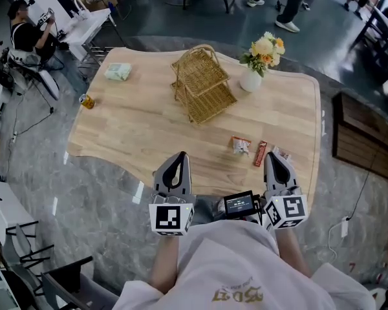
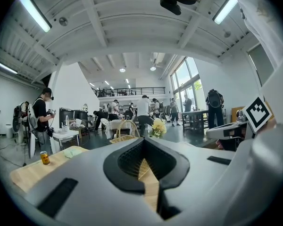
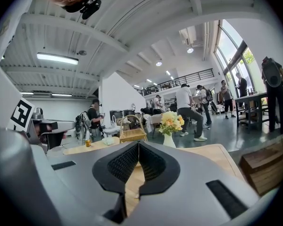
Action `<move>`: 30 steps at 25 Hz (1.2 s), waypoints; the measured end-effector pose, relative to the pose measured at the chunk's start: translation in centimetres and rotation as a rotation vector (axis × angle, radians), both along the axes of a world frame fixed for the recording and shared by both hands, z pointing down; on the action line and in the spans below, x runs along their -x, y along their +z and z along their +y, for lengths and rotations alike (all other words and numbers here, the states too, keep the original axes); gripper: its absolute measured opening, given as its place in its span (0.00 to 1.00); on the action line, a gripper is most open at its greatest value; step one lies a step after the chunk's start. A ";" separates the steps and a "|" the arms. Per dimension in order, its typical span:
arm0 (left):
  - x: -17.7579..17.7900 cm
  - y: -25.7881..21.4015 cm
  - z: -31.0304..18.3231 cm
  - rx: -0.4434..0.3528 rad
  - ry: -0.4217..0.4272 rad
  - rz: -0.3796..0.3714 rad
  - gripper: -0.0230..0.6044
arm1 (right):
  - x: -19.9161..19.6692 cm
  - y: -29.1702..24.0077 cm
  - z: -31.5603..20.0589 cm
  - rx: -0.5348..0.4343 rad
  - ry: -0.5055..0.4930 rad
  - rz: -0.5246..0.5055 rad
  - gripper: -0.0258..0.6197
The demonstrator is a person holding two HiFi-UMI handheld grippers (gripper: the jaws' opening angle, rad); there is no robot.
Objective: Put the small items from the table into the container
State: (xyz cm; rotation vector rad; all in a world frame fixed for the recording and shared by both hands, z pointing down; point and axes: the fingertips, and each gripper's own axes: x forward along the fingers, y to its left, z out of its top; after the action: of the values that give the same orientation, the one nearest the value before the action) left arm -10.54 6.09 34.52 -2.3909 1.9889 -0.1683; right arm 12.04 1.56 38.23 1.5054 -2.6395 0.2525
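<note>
Grey-and-black left gripper (image 1: 179,157) and right gripper (image 1: 274,158) hover clenched on nothing at the near edge of the pale wooden table (image 1: 136,131). Just beyond lie a silvery crumpled snack packet (image 1: 240,145) and a red oblong bar wrapper (image 1: 260,154). The woven wicker basket (image 1: 202,82) stands farther back.

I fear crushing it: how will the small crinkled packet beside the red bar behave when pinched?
The packet looks crumpled, so it is probably light and floppy, yielding when squeezed. Lying flat on the smooth wooden table, it would likely slide, not roll, when pushed.
</note>
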 end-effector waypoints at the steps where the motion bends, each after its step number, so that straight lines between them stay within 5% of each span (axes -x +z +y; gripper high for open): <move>1: 0.0 0.1 -0.3 0.001 0.002 0.001 0.03 | 0.0 0.1 -0.2 0.000 0.002 0.004 0.07; 11: 0.8 1.7 -3.2 0.035 0.018 0.002 0.03 | 0.3 1.1 -2.4 0.030 0.015 0.022 0.07; 30: -1.6 11.8 -4.8 0.239 0.081 0.022 0.03 | -0.2 9.5 -2.7 0.208 -0.039 0.085 0.07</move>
State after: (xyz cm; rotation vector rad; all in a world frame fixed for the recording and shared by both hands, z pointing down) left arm -8.92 1.33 46.28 -2.6206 1.9783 -0.4000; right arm 12.19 -1.10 47.69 1.3663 -2.4857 0.4348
